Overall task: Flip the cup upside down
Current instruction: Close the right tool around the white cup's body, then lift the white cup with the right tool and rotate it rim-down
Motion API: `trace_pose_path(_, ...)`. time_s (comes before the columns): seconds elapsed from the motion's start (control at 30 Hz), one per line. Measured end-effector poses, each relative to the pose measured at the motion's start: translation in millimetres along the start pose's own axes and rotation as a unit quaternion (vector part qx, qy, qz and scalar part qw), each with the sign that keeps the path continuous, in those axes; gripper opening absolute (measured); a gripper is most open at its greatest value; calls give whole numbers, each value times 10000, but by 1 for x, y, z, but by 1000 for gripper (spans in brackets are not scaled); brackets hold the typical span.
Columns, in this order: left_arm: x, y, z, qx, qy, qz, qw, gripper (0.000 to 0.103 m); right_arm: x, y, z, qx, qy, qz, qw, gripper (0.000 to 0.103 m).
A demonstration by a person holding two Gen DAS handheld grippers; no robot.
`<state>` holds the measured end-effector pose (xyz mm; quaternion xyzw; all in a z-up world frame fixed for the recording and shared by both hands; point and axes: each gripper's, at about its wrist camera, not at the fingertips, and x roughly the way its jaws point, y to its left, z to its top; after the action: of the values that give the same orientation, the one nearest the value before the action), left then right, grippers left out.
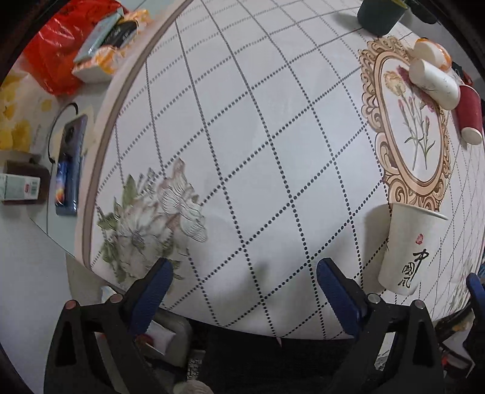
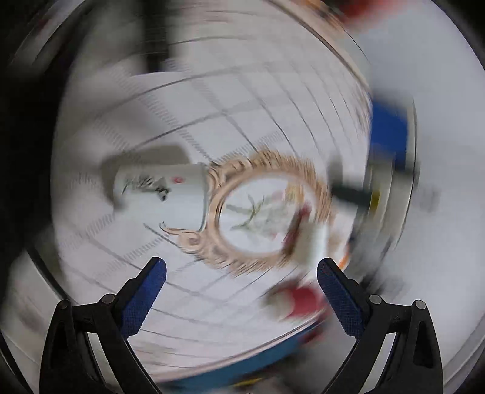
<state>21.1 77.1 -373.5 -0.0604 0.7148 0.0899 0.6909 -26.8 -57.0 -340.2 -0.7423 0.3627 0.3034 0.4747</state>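
Note:
A white paper cup [image 1: 407, 250] with black calligraphy and a red stamp stands on the round table, its wide rim against the cloth and its narrow base away from it. My left gripper [image 1: 244, 274] is open and empty over the table's near edge, the cup just right of its right finger. The right wrist view is heavily motion-blurred; the same cup [image 2: 162, 195] shows left of centre beside the ornate oval print. My right gripper [image 2: 241, 274] is open and empty, well short of the cup.
The round table [image 1: 242, 136] has a checked floral cloth. A white cup [image 1: 433, 81], a red cup [image 1: 468, 116] and an orange-white cup [image 1: 430, 51] lie at the far right. A dark pot [image 1: 380, 13] stands at the back. A phone [image 1: 68, 165], boxes and a red bag [image 1: 57, 51] lie left.

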Motion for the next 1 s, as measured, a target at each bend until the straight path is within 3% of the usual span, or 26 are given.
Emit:
trace_pose_path(0.07,6,0,-1,-107,60,-19,9999,97,-1,28,1,-1391,-296,-487,9886,101)
trace_pose_path(0.1,8,0,-1,-160,78,-40,9998,98,0,41,-2,-1987,-432,-695,9766,101)
trace_pose_path(0.23,21,3,-4,-348,158,-66,9992,98,13,81,-19,-4129,-879,-1312,8970,101)
trace_pose_path(0.33,30,9,-8,-467,220,-56,9987,98,27,95,-28,-5051,-1077,-1579,8416,101)
trace_pose_path(0.37,33,11,-9,-514,235,-53,9984,98,33,96,-29,-5247,-1136,-1627,8278,101)
trace_pose_path(0.43,37,18,-12,-609,266,-37,9978,98,42,97,-26,-5445,-1243,-1698,8119,100)
trace_pose_path(0.77,46,42,-15,-808,291,14,9963,98,66,107,-6,-5847,-1410,-1634,7820,95)
trace_pose_path(0.87,46,43,-13,-794,284,1,9964,98,79,110,-10,-6000,-1396,-1686,7694,86)
trace_pose_path(1.0,45,35,-4,-766,319,-6,9966,97,91,113,-13,-6005,-1317,-1621,7718,68)
